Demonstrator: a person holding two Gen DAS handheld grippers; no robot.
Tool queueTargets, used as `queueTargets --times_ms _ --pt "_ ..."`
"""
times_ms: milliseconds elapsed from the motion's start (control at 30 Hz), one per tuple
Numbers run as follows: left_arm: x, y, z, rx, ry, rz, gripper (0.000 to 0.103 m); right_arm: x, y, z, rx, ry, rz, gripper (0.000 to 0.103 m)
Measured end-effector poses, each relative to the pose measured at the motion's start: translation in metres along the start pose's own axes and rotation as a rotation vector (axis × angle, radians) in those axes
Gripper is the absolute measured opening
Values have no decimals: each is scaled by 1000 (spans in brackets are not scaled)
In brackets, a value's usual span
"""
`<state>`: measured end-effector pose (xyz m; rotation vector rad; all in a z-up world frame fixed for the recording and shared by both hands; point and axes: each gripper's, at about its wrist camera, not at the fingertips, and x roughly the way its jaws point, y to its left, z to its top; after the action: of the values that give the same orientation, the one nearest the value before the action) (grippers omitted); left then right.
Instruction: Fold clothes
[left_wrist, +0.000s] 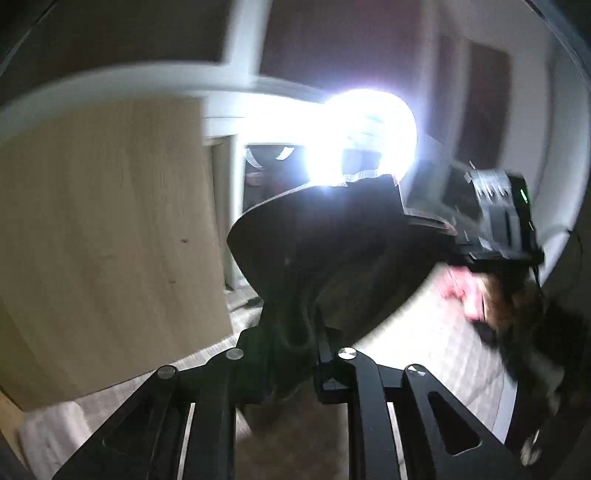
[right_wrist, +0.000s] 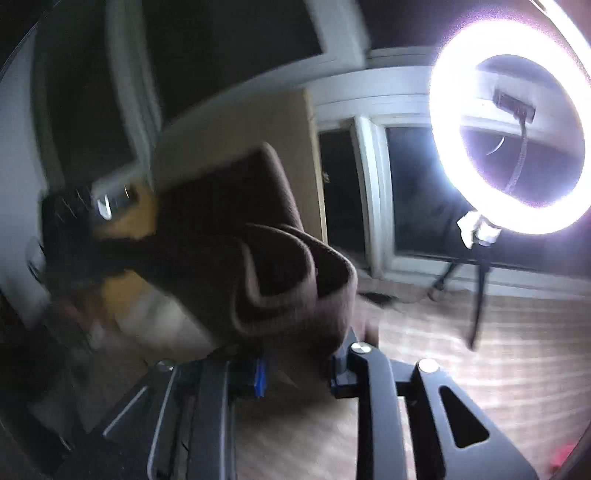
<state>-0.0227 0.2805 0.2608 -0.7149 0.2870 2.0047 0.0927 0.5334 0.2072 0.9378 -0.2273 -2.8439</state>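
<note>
The left gripper's fingertips are buried in bunched dark cloth. The right gripper's tips are likewise covered by the cloth. The opposite gripper is smeared by motion blur in each view (hand detail unreadable). The ring light is clipped by the frame edge.

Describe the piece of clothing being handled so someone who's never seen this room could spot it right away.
Start from the bright ring light on its stand by the window. In front of it, lifted off the floor, a dark brown garment stretches between the left gripper and the right gripper. It is the only soft, sagging, folded thing held in the air.
</note>
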Motion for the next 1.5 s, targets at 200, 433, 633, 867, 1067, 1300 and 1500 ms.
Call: queueTargets --times_ms 200,433,633,867,1067,1300,1500 --pt "-19 -57 -153 32 350 -41 44 -30 -6 -159 221 329 7 46" --pt "-10 -49 -192 -199 342 -81 41 -25 -20 -184 443 305 12 46" --pt "40 -45 -188 -323 319 -143 41 24 -15 -191 516 390 67 46" --pt "74 -68 -203 -342 407 -147 37 52 -11 -212 557 472 28 46" --pt "82 -77 -200 -340 415 -139 4 53 -14 -213 581 471 13 8" --pt "64 -102 -210 -243 416 -122 4 37 -4 -205 435 538 -106 8" --pt "62 -85 -214 -348 391 -120 18 28 23 -167 273 570 -179 13"
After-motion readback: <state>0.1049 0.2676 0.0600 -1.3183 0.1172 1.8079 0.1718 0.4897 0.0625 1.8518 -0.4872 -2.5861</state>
